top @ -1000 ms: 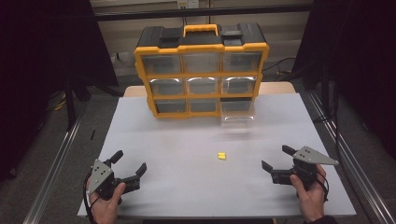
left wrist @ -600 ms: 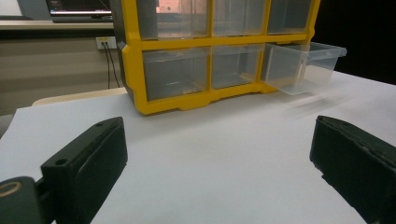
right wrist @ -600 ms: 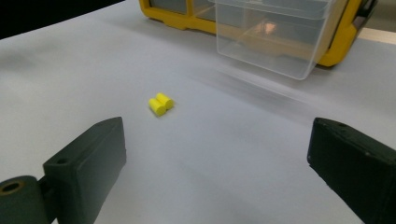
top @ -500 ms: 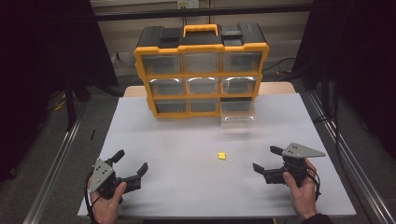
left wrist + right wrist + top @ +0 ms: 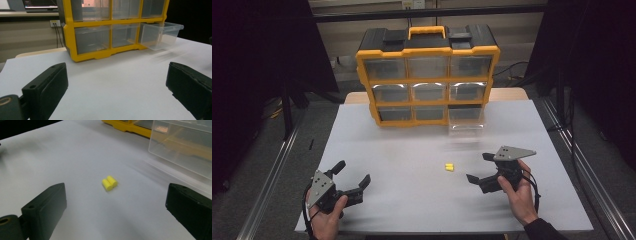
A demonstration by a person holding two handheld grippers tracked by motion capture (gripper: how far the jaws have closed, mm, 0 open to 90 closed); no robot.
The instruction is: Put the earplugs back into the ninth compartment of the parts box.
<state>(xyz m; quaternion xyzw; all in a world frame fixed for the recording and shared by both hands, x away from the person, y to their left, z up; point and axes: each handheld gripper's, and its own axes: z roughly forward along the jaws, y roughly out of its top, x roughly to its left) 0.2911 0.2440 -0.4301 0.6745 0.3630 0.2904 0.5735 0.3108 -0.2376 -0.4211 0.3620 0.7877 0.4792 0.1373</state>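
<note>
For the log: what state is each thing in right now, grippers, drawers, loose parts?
Left gripper: open, holds nothing, low over the table.
Right gripper: open, holds nothing, aimed at the plugs.
Two yellow foam cylinder plugs: lying side by side on the white table, touching.
Clear plastic bottom-right drawer: pulled out.
Yellow and black drawer organiser: upright, other drawers shut.

Pulled-out drawer (image 5: pixel 185 147) cut off, blurred

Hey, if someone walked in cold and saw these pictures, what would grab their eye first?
Likely the yellow and black drawer cabinet standing at the table's far edge, its bottom right clear drawer pulled out. Next, the small yellow earplugs lying alone mid-table on the white table, with the open right gripper pointed at them and the open left gripper off at the near left.
</note>
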